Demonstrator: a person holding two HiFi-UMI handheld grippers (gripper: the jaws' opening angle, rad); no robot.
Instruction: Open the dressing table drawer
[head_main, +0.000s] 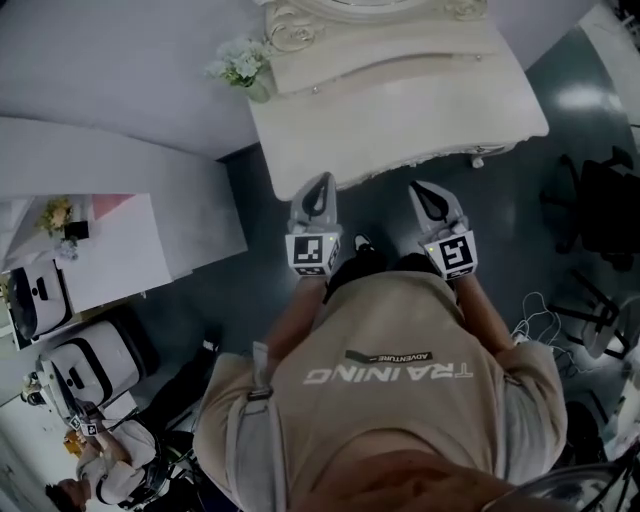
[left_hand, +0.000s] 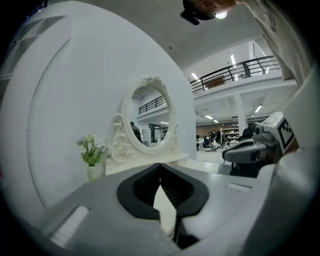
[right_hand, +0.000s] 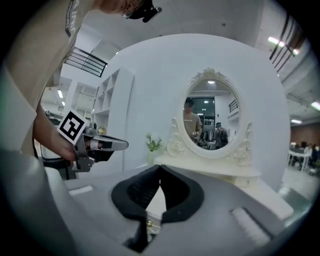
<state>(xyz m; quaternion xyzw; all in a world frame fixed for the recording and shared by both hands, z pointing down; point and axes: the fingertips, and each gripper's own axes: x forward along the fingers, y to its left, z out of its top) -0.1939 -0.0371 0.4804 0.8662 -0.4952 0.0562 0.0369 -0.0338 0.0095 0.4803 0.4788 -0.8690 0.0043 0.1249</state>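
Observation:
The cream dressing table (head_main: 400, 120) stands against the curved white wall, straight ahead of me, with its oval mirror (right_hand: 210, 117) on top. In the head view the table top hides the drawer front. A small gold knob (right_hand: 148, 223) shows low between the right jaws in the right gripper view. My left gripper (head_main: 320, 182) hangs just short of the table's front edge, jaws shut and empty. My right gripper (head_main: 420, 190) is level with it to the right, also shut on nothing. Each one appears in the other's view: the right gripper (left_hand: 235, 152) and the left gripper (right_hand: 120, 145).
A vase of pale flowers (head_main: 242, 68) stands on the table's left corner. A white desk (head_main: 110, 250) and white cases (head_main: 85, 365) are at the left, with another person (head_main: 100, 480) low left. A black chair (head_main: 600, 210) and loose cables (head_main: 535, 320) lie to the right.

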